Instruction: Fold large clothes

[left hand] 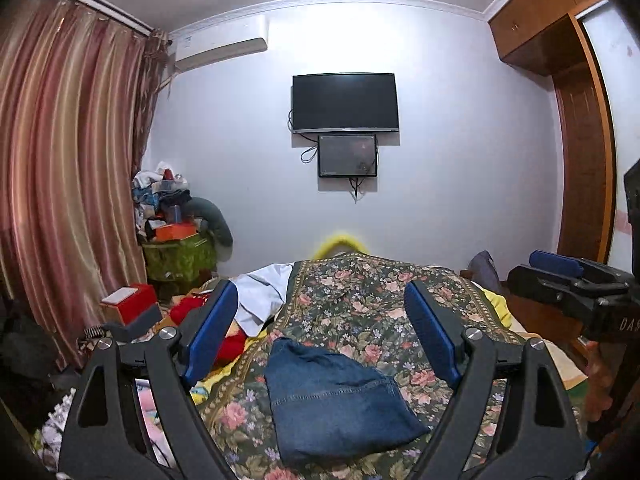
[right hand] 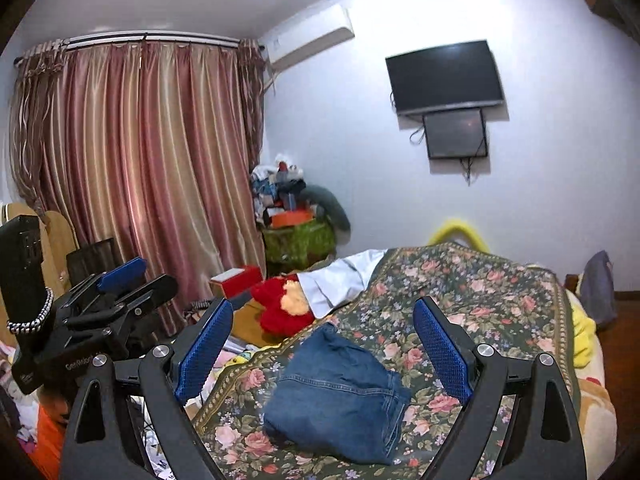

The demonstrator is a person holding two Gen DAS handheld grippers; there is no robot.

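Folded blue jeans (left hand: pixel 332 396) lie in a compact bundle on the floral bedspread (left hand: pixel 360 300); they also show in the right wrist view (right hand: pixel 340 392). My left gripper (left hand: pixel 320 332) is open and empty, held above and just behind the jeans. My right gripper (right hand: pixel 324 340) is open and empty too, above the jeans. The right gripper shows at the right edge of the left wrist view (left hand: pixel 560 276). The left gripper shows at the left of the right wrist view (right hand: pixel 128 280).
A white garment (left hand: pixel 260 296) and a red plush toy (right hand: pixel 284 308) lie at the bed's left side. A red box (left hand: pixel 128 300), a cluttered pile (left hand: pixel 172 216), curtains (left hand: pixel 68 160), a wall TV (left hand: pixel 344 102) and a wooden wardrobe (left hand: pixel 580 160) surround the bed.
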